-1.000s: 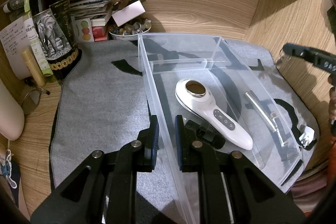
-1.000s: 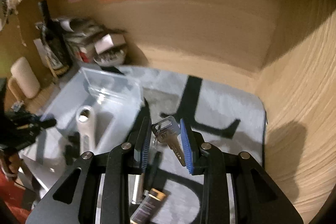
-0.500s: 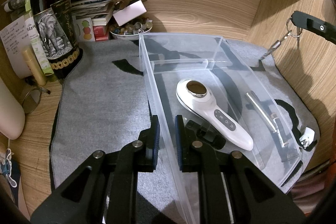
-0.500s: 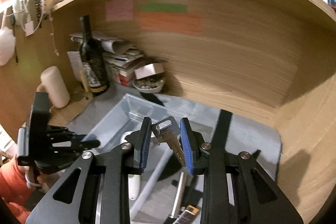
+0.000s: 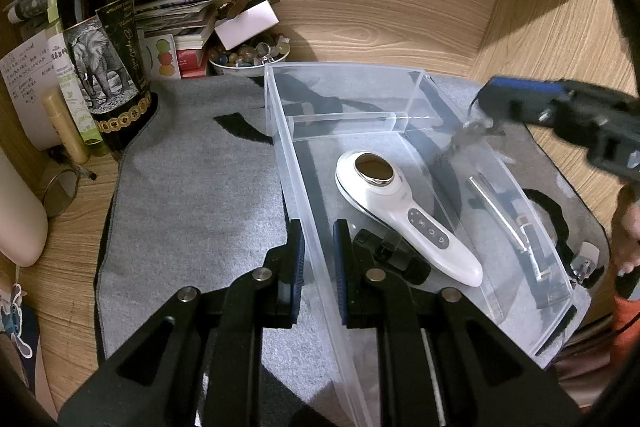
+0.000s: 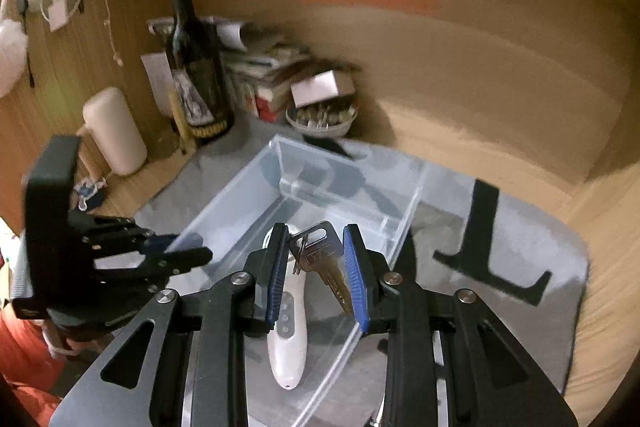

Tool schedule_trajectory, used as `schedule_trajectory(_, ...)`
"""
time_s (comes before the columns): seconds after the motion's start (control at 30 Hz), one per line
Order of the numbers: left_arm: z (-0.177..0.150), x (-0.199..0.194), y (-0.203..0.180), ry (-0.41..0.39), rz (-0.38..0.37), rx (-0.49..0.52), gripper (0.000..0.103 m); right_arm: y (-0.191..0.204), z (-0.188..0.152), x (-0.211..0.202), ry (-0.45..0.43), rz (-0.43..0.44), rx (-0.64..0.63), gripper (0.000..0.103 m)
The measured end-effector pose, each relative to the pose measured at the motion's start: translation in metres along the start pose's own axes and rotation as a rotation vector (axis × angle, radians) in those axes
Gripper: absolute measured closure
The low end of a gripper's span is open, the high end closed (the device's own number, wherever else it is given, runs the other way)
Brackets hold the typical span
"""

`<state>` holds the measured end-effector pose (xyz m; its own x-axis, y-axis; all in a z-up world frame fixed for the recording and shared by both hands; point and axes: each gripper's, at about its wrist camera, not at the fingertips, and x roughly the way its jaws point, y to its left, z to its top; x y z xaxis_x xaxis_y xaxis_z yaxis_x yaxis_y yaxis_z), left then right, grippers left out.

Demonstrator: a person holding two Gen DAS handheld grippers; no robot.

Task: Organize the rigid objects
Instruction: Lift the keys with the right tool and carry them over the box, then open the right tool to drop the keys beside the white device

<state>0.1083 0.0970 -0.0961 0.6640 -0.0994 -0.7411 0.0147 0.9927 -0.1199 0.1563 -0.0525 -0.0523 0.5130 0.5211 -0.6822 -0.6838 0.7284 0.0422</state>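
A clear plastic bin (image 5: 344, 75) (image 6: 352, 163) stands on a grey mat (image 5: 192, 195). My left gripper (image 5: 318, 227) is shut on the bin's left wall near its front. Inside lie a white handheld device (image 5: 400, 211) (image 6: 286, 343), a black clip-like piece (image 5: 388, 251) and a silver bar (image 5: 500, 215). My right gripper (image 6: 316, 259) is shut on a bunch of silver keys (image 6: 324, 259) and holds them above the bin's right side. In the left wrist view the right gripper (image 5: 516, 103) comes in blurred from the right, with the keys (image 5: 468, 135) hanging below it.
A dark wine bottle (image 5: 104, 43) (image 6: 192, 67), a stack of papers and books (image 5: 176, 19) and a bowl of small stones (image 5: 248, 57) stand along the back left. A cream cylinder (image 6: 114, 131) is at the left. Wooden walls close in behind and to the right.
My right gripper has swung down and in with the keys, from high by the right wall to over the bin. My left gripper stays clamped on the bin wall.
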Motion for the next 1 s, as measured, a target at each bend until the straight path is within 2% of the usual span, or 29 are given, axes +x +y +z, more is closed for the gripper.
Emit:
schedule_trajectory(0.33, 0.001, 0.000, 0.000, -0.001, -0.002, 0.003, 0.090, -0.003, -0.008, 0.035, 0.100, -0.008, 0.007, 0.078)
schedule_trajectory(0.6, 0.001, 0.000, 0.001, -0.002, -0.005, 0.003, 0.090, -0.002, -0.010, 0.047, 0.145, -0.014, 0.000, 0.077)
schedule_trajectory(0.73, 0.001, 0.000, 0.000, -0.002, -0.004, 0.003, 0.090, 0.001, -0.010, 0.043, 0.139, -0.036, -0.017, 0.077)
schedule_trajectory(1.0, 0.000, 0.001, 0.000, -0.002, -0.004, 0.002, 0.090, 0.004, -0.010, 0.018, 0.078, -0.077, -0.044, 0.057)
